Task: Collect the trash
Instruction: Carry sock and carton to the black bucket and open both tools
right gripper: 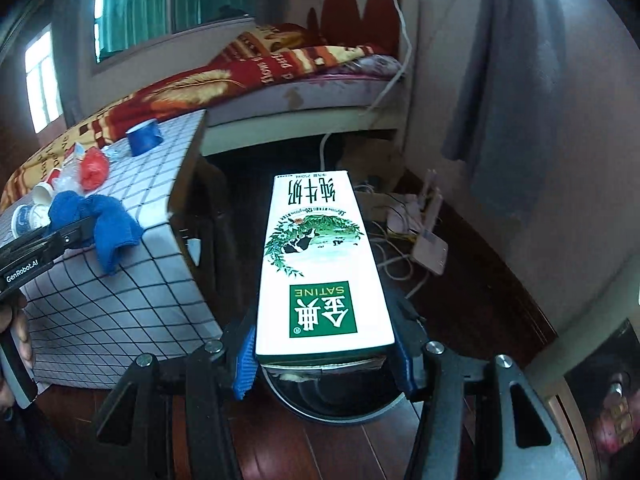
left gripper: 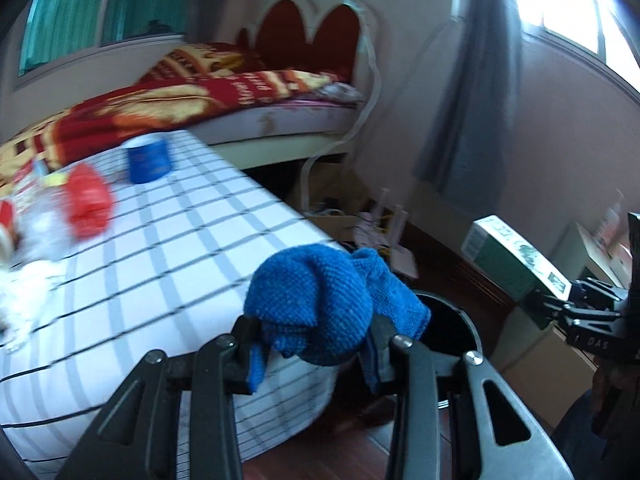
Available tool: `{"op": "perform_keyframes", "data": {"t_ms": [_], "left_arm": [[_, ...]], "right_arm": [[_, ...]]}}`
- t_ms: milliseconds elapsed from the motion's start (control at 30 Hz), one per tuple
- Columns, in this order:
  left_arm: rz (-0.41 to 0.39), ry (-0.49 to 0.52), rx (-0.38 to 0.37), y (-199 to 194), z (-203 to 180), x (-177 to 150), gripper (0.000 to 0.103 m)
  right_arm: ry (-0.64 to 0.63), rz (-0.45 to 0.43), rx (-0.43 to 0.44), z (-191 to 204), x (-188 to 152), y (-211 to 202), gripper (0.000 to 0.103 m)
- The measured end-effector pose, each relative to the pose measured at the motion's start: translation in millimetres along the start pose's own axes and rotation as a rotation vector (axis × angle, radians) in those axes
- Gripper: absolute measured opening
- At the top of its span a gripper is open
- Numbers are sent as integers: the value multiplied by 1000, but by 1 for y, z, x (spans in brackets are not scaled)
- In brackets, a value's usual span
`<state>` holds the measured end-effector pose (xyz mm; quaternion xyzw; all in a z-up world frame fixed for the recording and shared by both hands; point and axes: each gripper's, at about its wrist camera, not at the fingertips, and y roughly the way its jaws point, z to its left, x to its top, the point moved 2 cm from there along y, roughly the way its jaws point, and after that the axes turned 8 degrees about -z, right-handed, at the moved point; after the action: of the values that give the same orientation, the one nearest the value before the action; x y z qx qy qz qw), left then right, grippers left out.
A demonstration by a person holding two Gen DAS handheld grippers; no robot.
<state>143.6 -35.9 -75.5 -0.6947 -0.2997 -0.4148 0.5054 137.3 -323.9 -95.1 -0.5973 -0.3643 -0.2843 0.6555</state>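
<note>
We list: left gripper (left gripper: 316, 336) clamped on a blue knitted cloth (left gripper: 320, 304). Right gripper (right gripper: 326, 360) grips a milk carton (right gripper: 320, 256) above a dark bin (right gripper: 332, 396).

A white milk carton (right gripper: 320, 264) with a green label block, a wreath picture and upside-down print is clamped by its near end between the blue pads of the right claw (right gripper: 325, 364), lying lengthwise and pointing away, directly above the round black bin (right gripper: 332, 400) on the wooden floor. A crumpled blue knitted cloth (left gripper: 320, 308) is pinched in the left claw (left gripper: 316, 344), bunched into a ball with a flap hanging beside it, at the corner of the checked bench (left gripper: 168, 240). Farther back on the bench lie a crumpled red wrapper (left gripper: 88, 204), a blue tub (left gripper: 149, 160), and blurred paper cups and clear plastic (right gripper: 44, 200) near the edge.
</note>
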Motion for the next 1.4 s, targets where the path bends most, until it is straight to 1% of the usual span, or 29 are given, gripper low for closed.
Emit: {"op": "perform_keyframes", "data": {"t_ms": [33,133,300,333,467,567,600,633,667,700,733,800,867,933,1067,1400], "left_arm": [[9,12,-28,6,-13,-1,39],[38,41,-82,19,-40,-6,39],[119,106,-157,49,-82,-25,39],[148,121,-165,59,-90,-31,39],[218,128,-178,87,-98,-44,40],[254,127,-181,100,-102,-52,43],[271,132,-180,105,-104,-55,50],[279,133,-176,108,-105,-56,68],[286,129,-159,111,-103,-57,77],[291,123,-142,112,-102,-58,88],[289,117,-123,110,-101,-58,93],[279,117,-89,106,-99,-55,99],[259,113,-72,98,-97,-50,99],[239,118,-54,89,-94,-45,103],[195,115,-10,70,-86,-30,103],[106,87,68,34,-58,-6,103]], "right_arm": [[5,4,-3,-4,-3,0,56],[12,23,-6,-17,-11,2,56],[11,73,10,-38,-29,18,56],[6,86,18,-41,-33,24,57],[-24,133,41,-49,-46,48,57],[-18,156,61,-55,-52,65,57],[-22,161,71,-56,-53,69,57],[-31,170,66,-57,-56,75,60],[-36,197,40,-60,-59,84,81],[-23,221,12,-66,-63,92,91],[-11,222,5,-70,-64,94,95],[4,226,-17,-77,-64,93,95],[8,210,-26,-79,-60,87,95],[8,187,-33,-76,-53,79,98],[8,143,-33,-67,-38,64,103],[-27,47,-11,-23,-1,31,103]]}}
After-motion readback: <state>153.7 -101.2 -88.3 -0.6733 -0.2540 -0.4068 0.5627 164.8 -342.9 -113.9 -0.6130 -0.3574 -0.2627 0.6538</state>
